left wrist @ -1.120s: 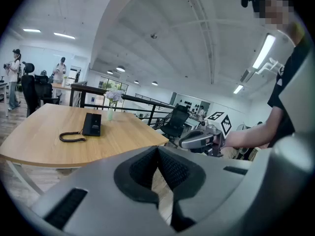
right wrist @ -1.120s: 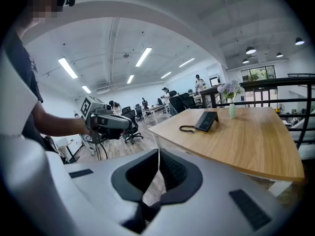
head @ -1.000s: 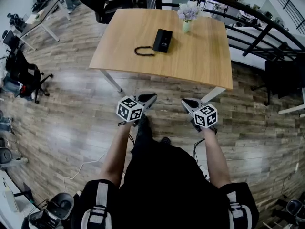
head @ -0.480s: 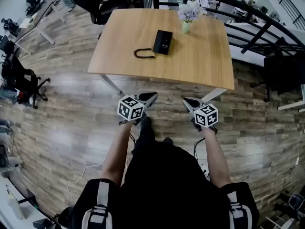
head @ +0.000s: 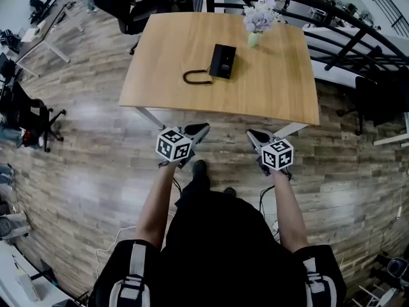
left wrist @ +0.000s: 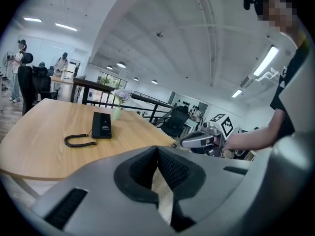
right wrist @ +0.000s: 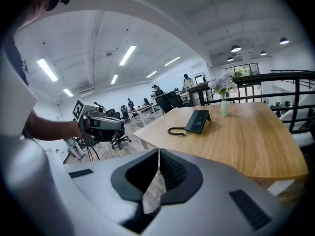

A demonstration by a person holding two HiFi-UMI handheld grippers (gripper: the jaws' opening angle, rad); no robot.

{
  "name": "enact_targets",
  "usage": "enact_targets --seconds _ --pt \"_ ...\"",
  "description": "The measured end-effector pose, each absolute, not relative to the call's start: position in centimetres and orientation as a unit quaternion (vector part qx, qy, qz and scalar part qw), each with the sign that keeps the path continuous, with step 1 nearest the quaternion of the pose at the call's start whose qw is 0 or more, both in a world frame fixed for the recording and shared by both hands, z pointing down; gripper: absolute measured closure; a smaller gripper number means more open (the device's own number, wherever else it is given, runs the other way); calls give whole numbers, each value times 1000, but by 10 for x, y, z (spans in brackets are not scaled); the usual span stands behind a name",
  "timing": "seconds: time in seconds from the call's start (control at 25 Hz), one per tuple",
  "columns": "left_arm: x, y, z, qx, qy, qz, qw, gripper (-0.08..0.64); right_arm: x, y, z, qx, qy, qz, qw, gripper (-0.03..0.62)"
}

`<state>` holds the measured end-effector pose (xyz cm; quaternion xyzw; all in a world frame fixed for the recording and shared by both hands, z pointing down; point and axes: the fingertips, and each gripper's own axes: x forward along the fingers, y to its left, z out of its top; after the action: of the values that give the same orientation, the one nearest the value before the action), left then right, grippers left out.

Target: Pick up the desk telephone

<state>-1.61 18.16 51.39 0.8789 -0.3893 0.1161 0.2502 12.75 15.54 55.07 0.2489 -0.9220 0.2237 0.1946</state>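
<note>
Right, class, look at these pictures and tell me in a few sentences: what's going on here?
A person stands short of a wooden table, a gripper in each hand. The left gripper and the right gripper are both shut and empty, pointing towards the table. The black desk telephone lies there untouched, its coiled cord beside it and a vase of flowers beyond.

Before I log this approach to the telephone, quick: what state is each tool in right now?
Left tool: closed, holding nothing.
Right tool: closed, holding nothing.
</note>
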Motion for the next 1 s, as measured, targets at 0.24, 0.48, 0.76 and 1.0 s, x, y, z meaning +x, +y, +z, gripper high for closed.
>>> enact_targets --seconds 0.24,0.48,0.76,1.0 --pt "-38 163 518 879 -386 115 254 538 107 138 555 255 -918 227 201 566" --pt "-51 143 524 881 -379 113 259 538 97 123 561 263 -914 231 206 566" --pt "-63 119 523 888 -364 114 258 538 88 105 562 282 -907 236 206 566" --pt "-74 104 524 894 -350 118 255 538 78 95 561 297 -903 237 202 566"
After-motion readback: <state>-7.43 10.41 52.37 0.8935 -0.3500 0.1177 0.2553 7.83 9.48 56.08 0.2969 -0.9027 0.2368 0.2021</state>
